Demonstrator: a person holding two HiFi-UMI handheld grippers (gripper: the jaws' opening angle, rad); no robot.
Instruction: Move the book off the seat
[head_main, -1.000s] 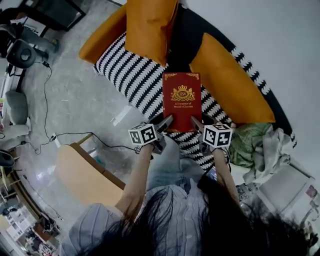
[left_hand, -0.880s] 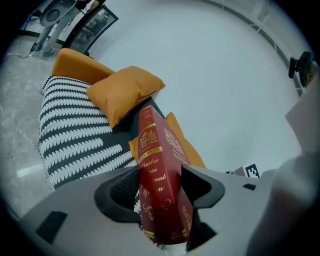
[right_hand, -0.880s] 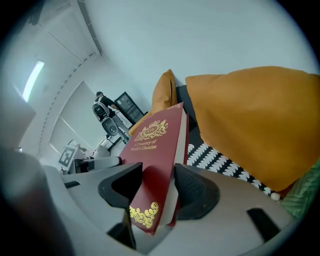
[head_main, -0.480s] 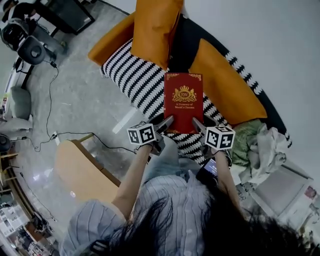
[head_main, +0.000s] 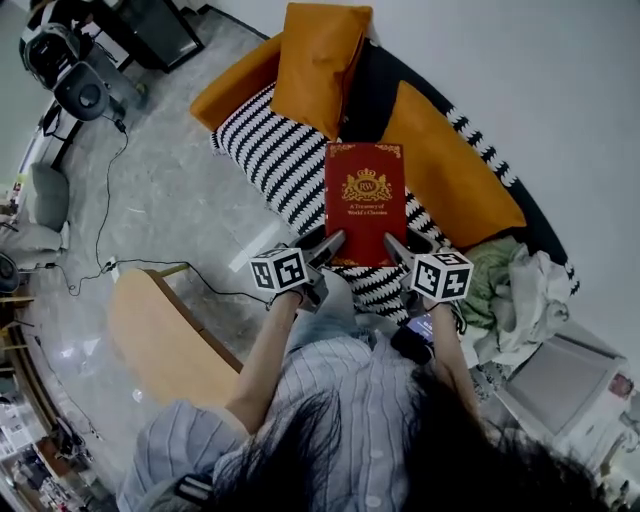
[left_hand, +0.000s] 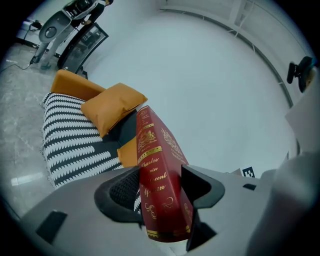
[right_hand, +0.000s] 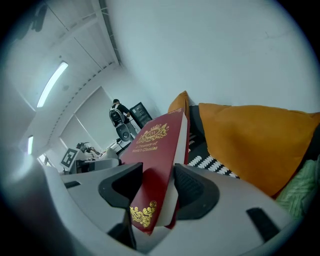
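The red book (head_main: 365, 205) was held up over the striped seat (head_main: 270, 160), about where it had been a second before. The left gripper (head_main: 332, 243) and the right gripper (head_main: 393, 245) each pinched a near corner tight. Its cover said "RW" and "A Treasury of World's Classics" in gold. An orange pillow (head_main: 318, 60) lay behind.

Closed red book (head_main: 365, 205), gold crest, cover up
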